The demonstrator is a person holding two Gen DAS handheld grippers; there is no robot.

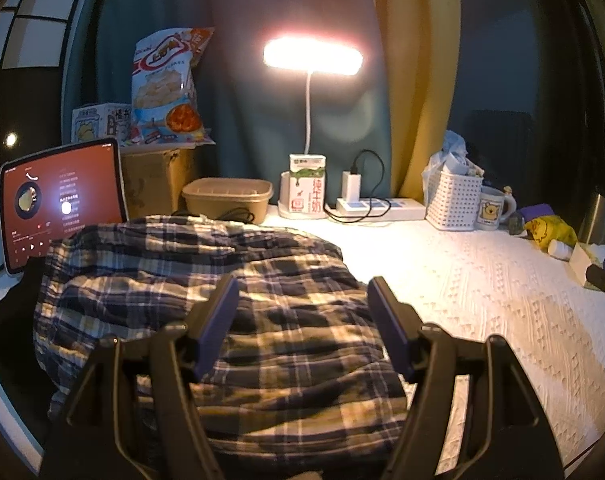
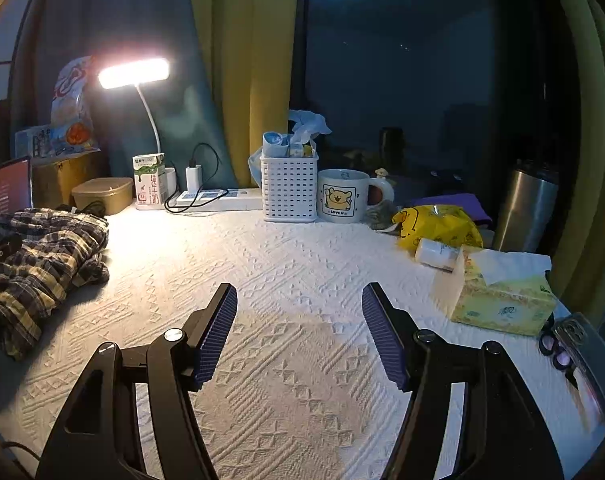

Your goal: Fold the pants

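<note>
1. My left gripper (image 1: 302, 300) hangs right over the near part of the plaid pants (image 1: 206, 300), jaws spread wide and nothing between them. I cannot tell whether the pads touch the cloth or sit just above it.
2. My right gripper (image 2: 300, 308) is also wide open and empty, over bare white textured cloth on the worktop (image 2: 302, 400), well apart from the pants (image 2: 42, 264), which lie at the far left of that view.
3. The pants lie bunched on the left side of the worktop, wrinkled, not yet flat. I judge the step in hand is finding an edge, waistband or hem, to spread them before any fold.
4. To do this well I would pinch a single clear edge, not a thick heap, or I will drag several layers together. The flannel looks soft and limp, so it should sag and slide rather than hold shape.
5. I would bring the right gripper across to a second point on the same edge, so both can pull the fabric taut toward the open area on the right.
6. Farther back stand the tablet (image 1: 62, 204) touching or just beside the pants, a brown container (image 1: 227, 198), a milk carton (image 1: 307, 186) and a power strip (image 1: 382, 208). A cable lies by the pants' far edge; I would keep the pull away from it and the tablet.
</note>
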